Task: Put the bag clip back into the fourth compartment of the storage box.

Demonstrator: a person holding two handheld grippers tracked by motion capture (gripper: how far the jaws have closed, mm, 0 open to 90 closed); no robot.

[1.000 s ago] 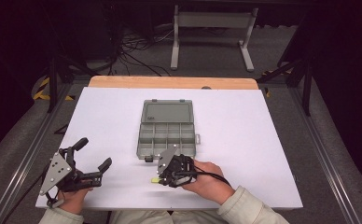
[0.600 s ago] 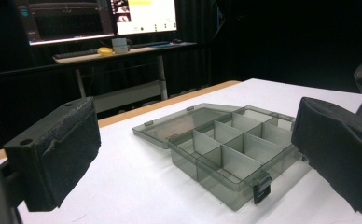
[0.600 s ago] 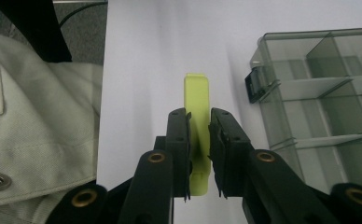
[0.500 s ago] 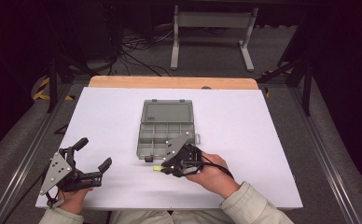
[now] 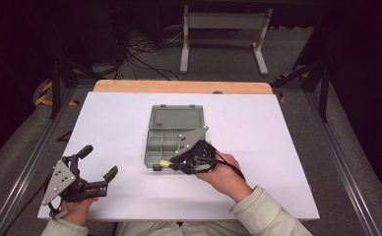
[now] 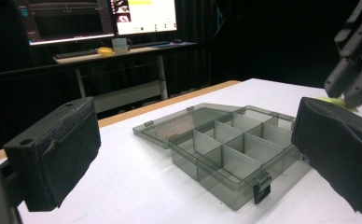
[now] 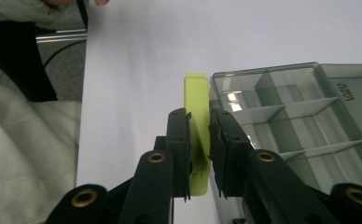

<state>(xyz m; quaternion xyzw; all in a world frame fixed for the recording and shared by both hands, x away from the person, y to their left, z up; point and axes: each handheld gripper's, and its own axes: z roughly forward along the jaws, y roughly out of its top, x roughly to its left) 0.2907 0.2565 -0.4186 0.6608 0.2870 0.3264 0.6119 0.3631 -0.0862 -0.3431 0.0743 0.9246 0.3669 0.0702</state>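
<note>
Shifted slightly rightward and toward the box since a second ago: right hand-held gripper [image 5: 172,162], now at the near edge of the compartment box [image 5: 169,142], with its tip over the near left corner. Clamped between its jaws, a flat yellow-green plastic piece [image 7: 198,126], gripped on both faces and standing on edge, its far end just beside the box's corner wall in the right gripper view; touching or not, cannot tell. Seen from the high view as a small yellow-green tip [image 5: 165,162] poking out leftward, just above the white worktop [image 5: 277,147].

Unmoved over the same span: left hand-held gripper [image 5: 98,167], near the front left corner of the worktop, jaws spread wide with nothing between them, black pads [image 6: 58,149] well apart in the left gripper view. Box of smoky grey transparent plastic, lid [image 5: 175,118] laid flat open on the far side, divided compartments facing up, a dark latch [image 6: 261,186] on the near wall.
</note>
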